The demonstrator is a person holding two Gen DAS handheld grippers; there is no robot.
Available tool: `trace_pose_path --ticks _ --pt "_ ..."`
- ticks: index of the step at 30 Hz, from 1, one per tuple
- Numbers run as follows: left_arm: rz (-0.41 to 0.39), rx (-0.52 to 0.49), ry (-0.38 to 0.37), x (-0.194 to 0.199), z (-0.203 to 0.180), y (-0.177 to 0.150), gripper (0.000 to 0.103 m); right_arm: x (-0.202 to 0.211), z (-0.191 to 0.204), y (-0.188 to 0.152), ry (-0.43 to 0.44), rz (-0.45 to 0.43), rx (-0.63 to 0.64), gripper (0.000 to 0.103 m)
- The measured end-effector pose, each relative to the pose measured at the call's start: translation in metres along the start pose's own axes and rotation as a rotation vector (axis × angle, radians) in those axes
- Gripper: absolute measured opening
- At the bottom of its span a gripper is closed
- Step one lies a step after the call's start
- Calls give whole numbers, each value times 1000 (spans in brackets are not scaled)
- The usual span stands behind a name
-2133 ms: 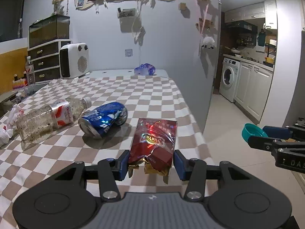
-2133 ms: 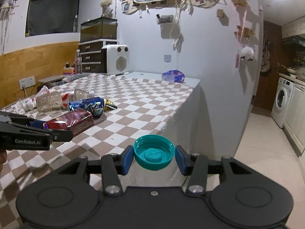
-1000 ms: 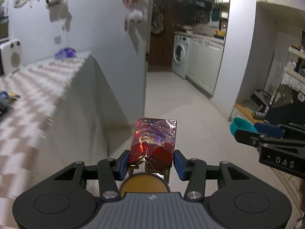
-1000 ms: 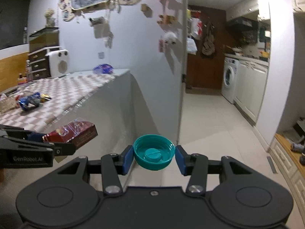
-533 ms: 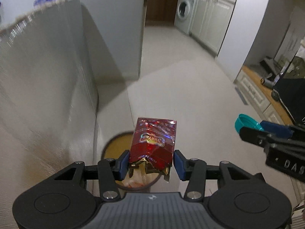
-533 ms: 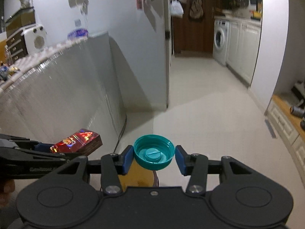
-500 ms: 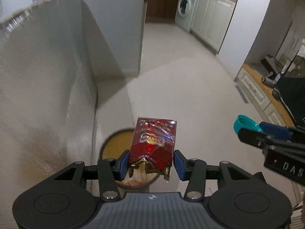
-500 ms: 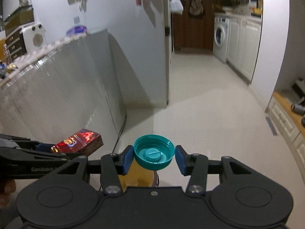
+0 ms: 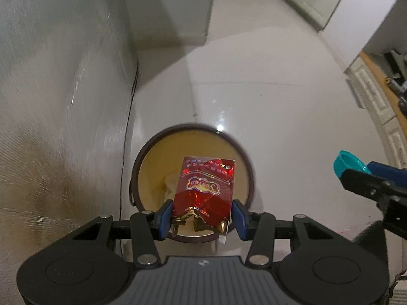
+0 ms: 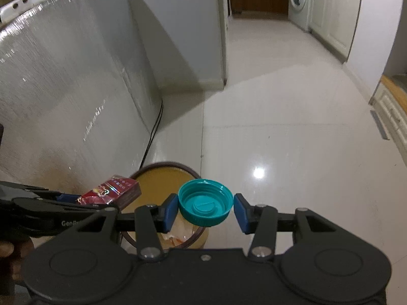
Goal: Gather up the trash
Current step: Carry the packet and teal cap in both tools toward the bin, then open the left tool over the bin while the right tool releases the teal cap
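Observation:
My left gripper (image 9: 202,218) is shut on a red foil snack wrapper (image 9: 204,190) and holds it right above the open round trash bin (image 9: 142,167) on the floor. The bin has a dark rim and a yellow-lit inside with some paper in it. My right gripper (image 10: 205,209) is shut on a teal plastic cap (image 10: 205,206) and hangs over the bin's right edge (image 10: 188,170). The wrapper (image 10: 112,190) and the left gripper show at the left of the right wrist view; the cap (image 9: 349,164) shows at the right of the left wrist view.
The table's hanging cloth side (image 10: 63,76) stands just left of the bin, with a black cable (image 10: 152,132) running down to the floor. Glossy white tile floor (image 10: 279,117) spreads to the right. White cabinets and a washing machine (image 10: 299,2) stand far off.
Both grippers have swung from the table down toward the floor. The bin has come nearer and now lies directly under the wrapper. Both grips are unchanged.

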State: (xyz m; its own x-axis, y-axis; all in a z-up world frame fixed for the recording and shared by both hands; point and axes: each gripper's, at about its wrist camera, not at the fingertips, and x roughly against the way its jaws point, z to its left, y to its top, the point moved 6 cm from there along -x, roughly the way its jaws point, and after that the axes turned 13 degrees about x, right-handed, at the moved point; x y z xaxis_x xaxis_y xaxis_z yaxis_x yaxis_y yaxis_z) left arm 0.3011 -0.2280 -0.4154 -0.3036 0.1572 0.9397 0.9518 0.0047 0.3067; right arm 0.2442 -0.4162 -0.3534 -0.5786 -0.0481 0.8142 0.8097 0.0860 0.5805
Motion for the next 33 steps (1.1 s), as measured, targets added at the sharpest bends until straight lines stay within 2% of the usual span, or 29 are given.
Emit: trace_pose_path --ticks 4,7,10,13,17,23,25,27,29,31,33 --pt "80 85 -3 -37 25 3 49 -42 10 3 33 56 13 48" --pt "110 99 36 -61 39 6 49 -72 18 8 61 91 18 48" --pt "148 132 27 -79 48 7 49 -98 26 10 87 125 16 48" --pt "152 117 54 -93 51 10 50 -120 34 12 113 152 11 49" --pt "167 112 55 -109 56 9 50 -144 40 15 131 178 -8 49" --pt "123 38 85 -121 50 12 51 -166 45 22 150 169 -29 49" --pt "113 15 91 -124 49 13 54 -171 46 24 152 153 -41 49" --pt "116 -2 93 -126 47 11 62 -175 46 25 155 152 -48 49" --pt "116 -10 108 -126 47 10 79 -179 48 25 160 160 -47 49" --pt "114 -22 119 -127 47 8 81 -182 48 24 154 169 -43 55" --pt "126 -29 127 -129 48 5 81 -184 48 25 149 174 -31 56"
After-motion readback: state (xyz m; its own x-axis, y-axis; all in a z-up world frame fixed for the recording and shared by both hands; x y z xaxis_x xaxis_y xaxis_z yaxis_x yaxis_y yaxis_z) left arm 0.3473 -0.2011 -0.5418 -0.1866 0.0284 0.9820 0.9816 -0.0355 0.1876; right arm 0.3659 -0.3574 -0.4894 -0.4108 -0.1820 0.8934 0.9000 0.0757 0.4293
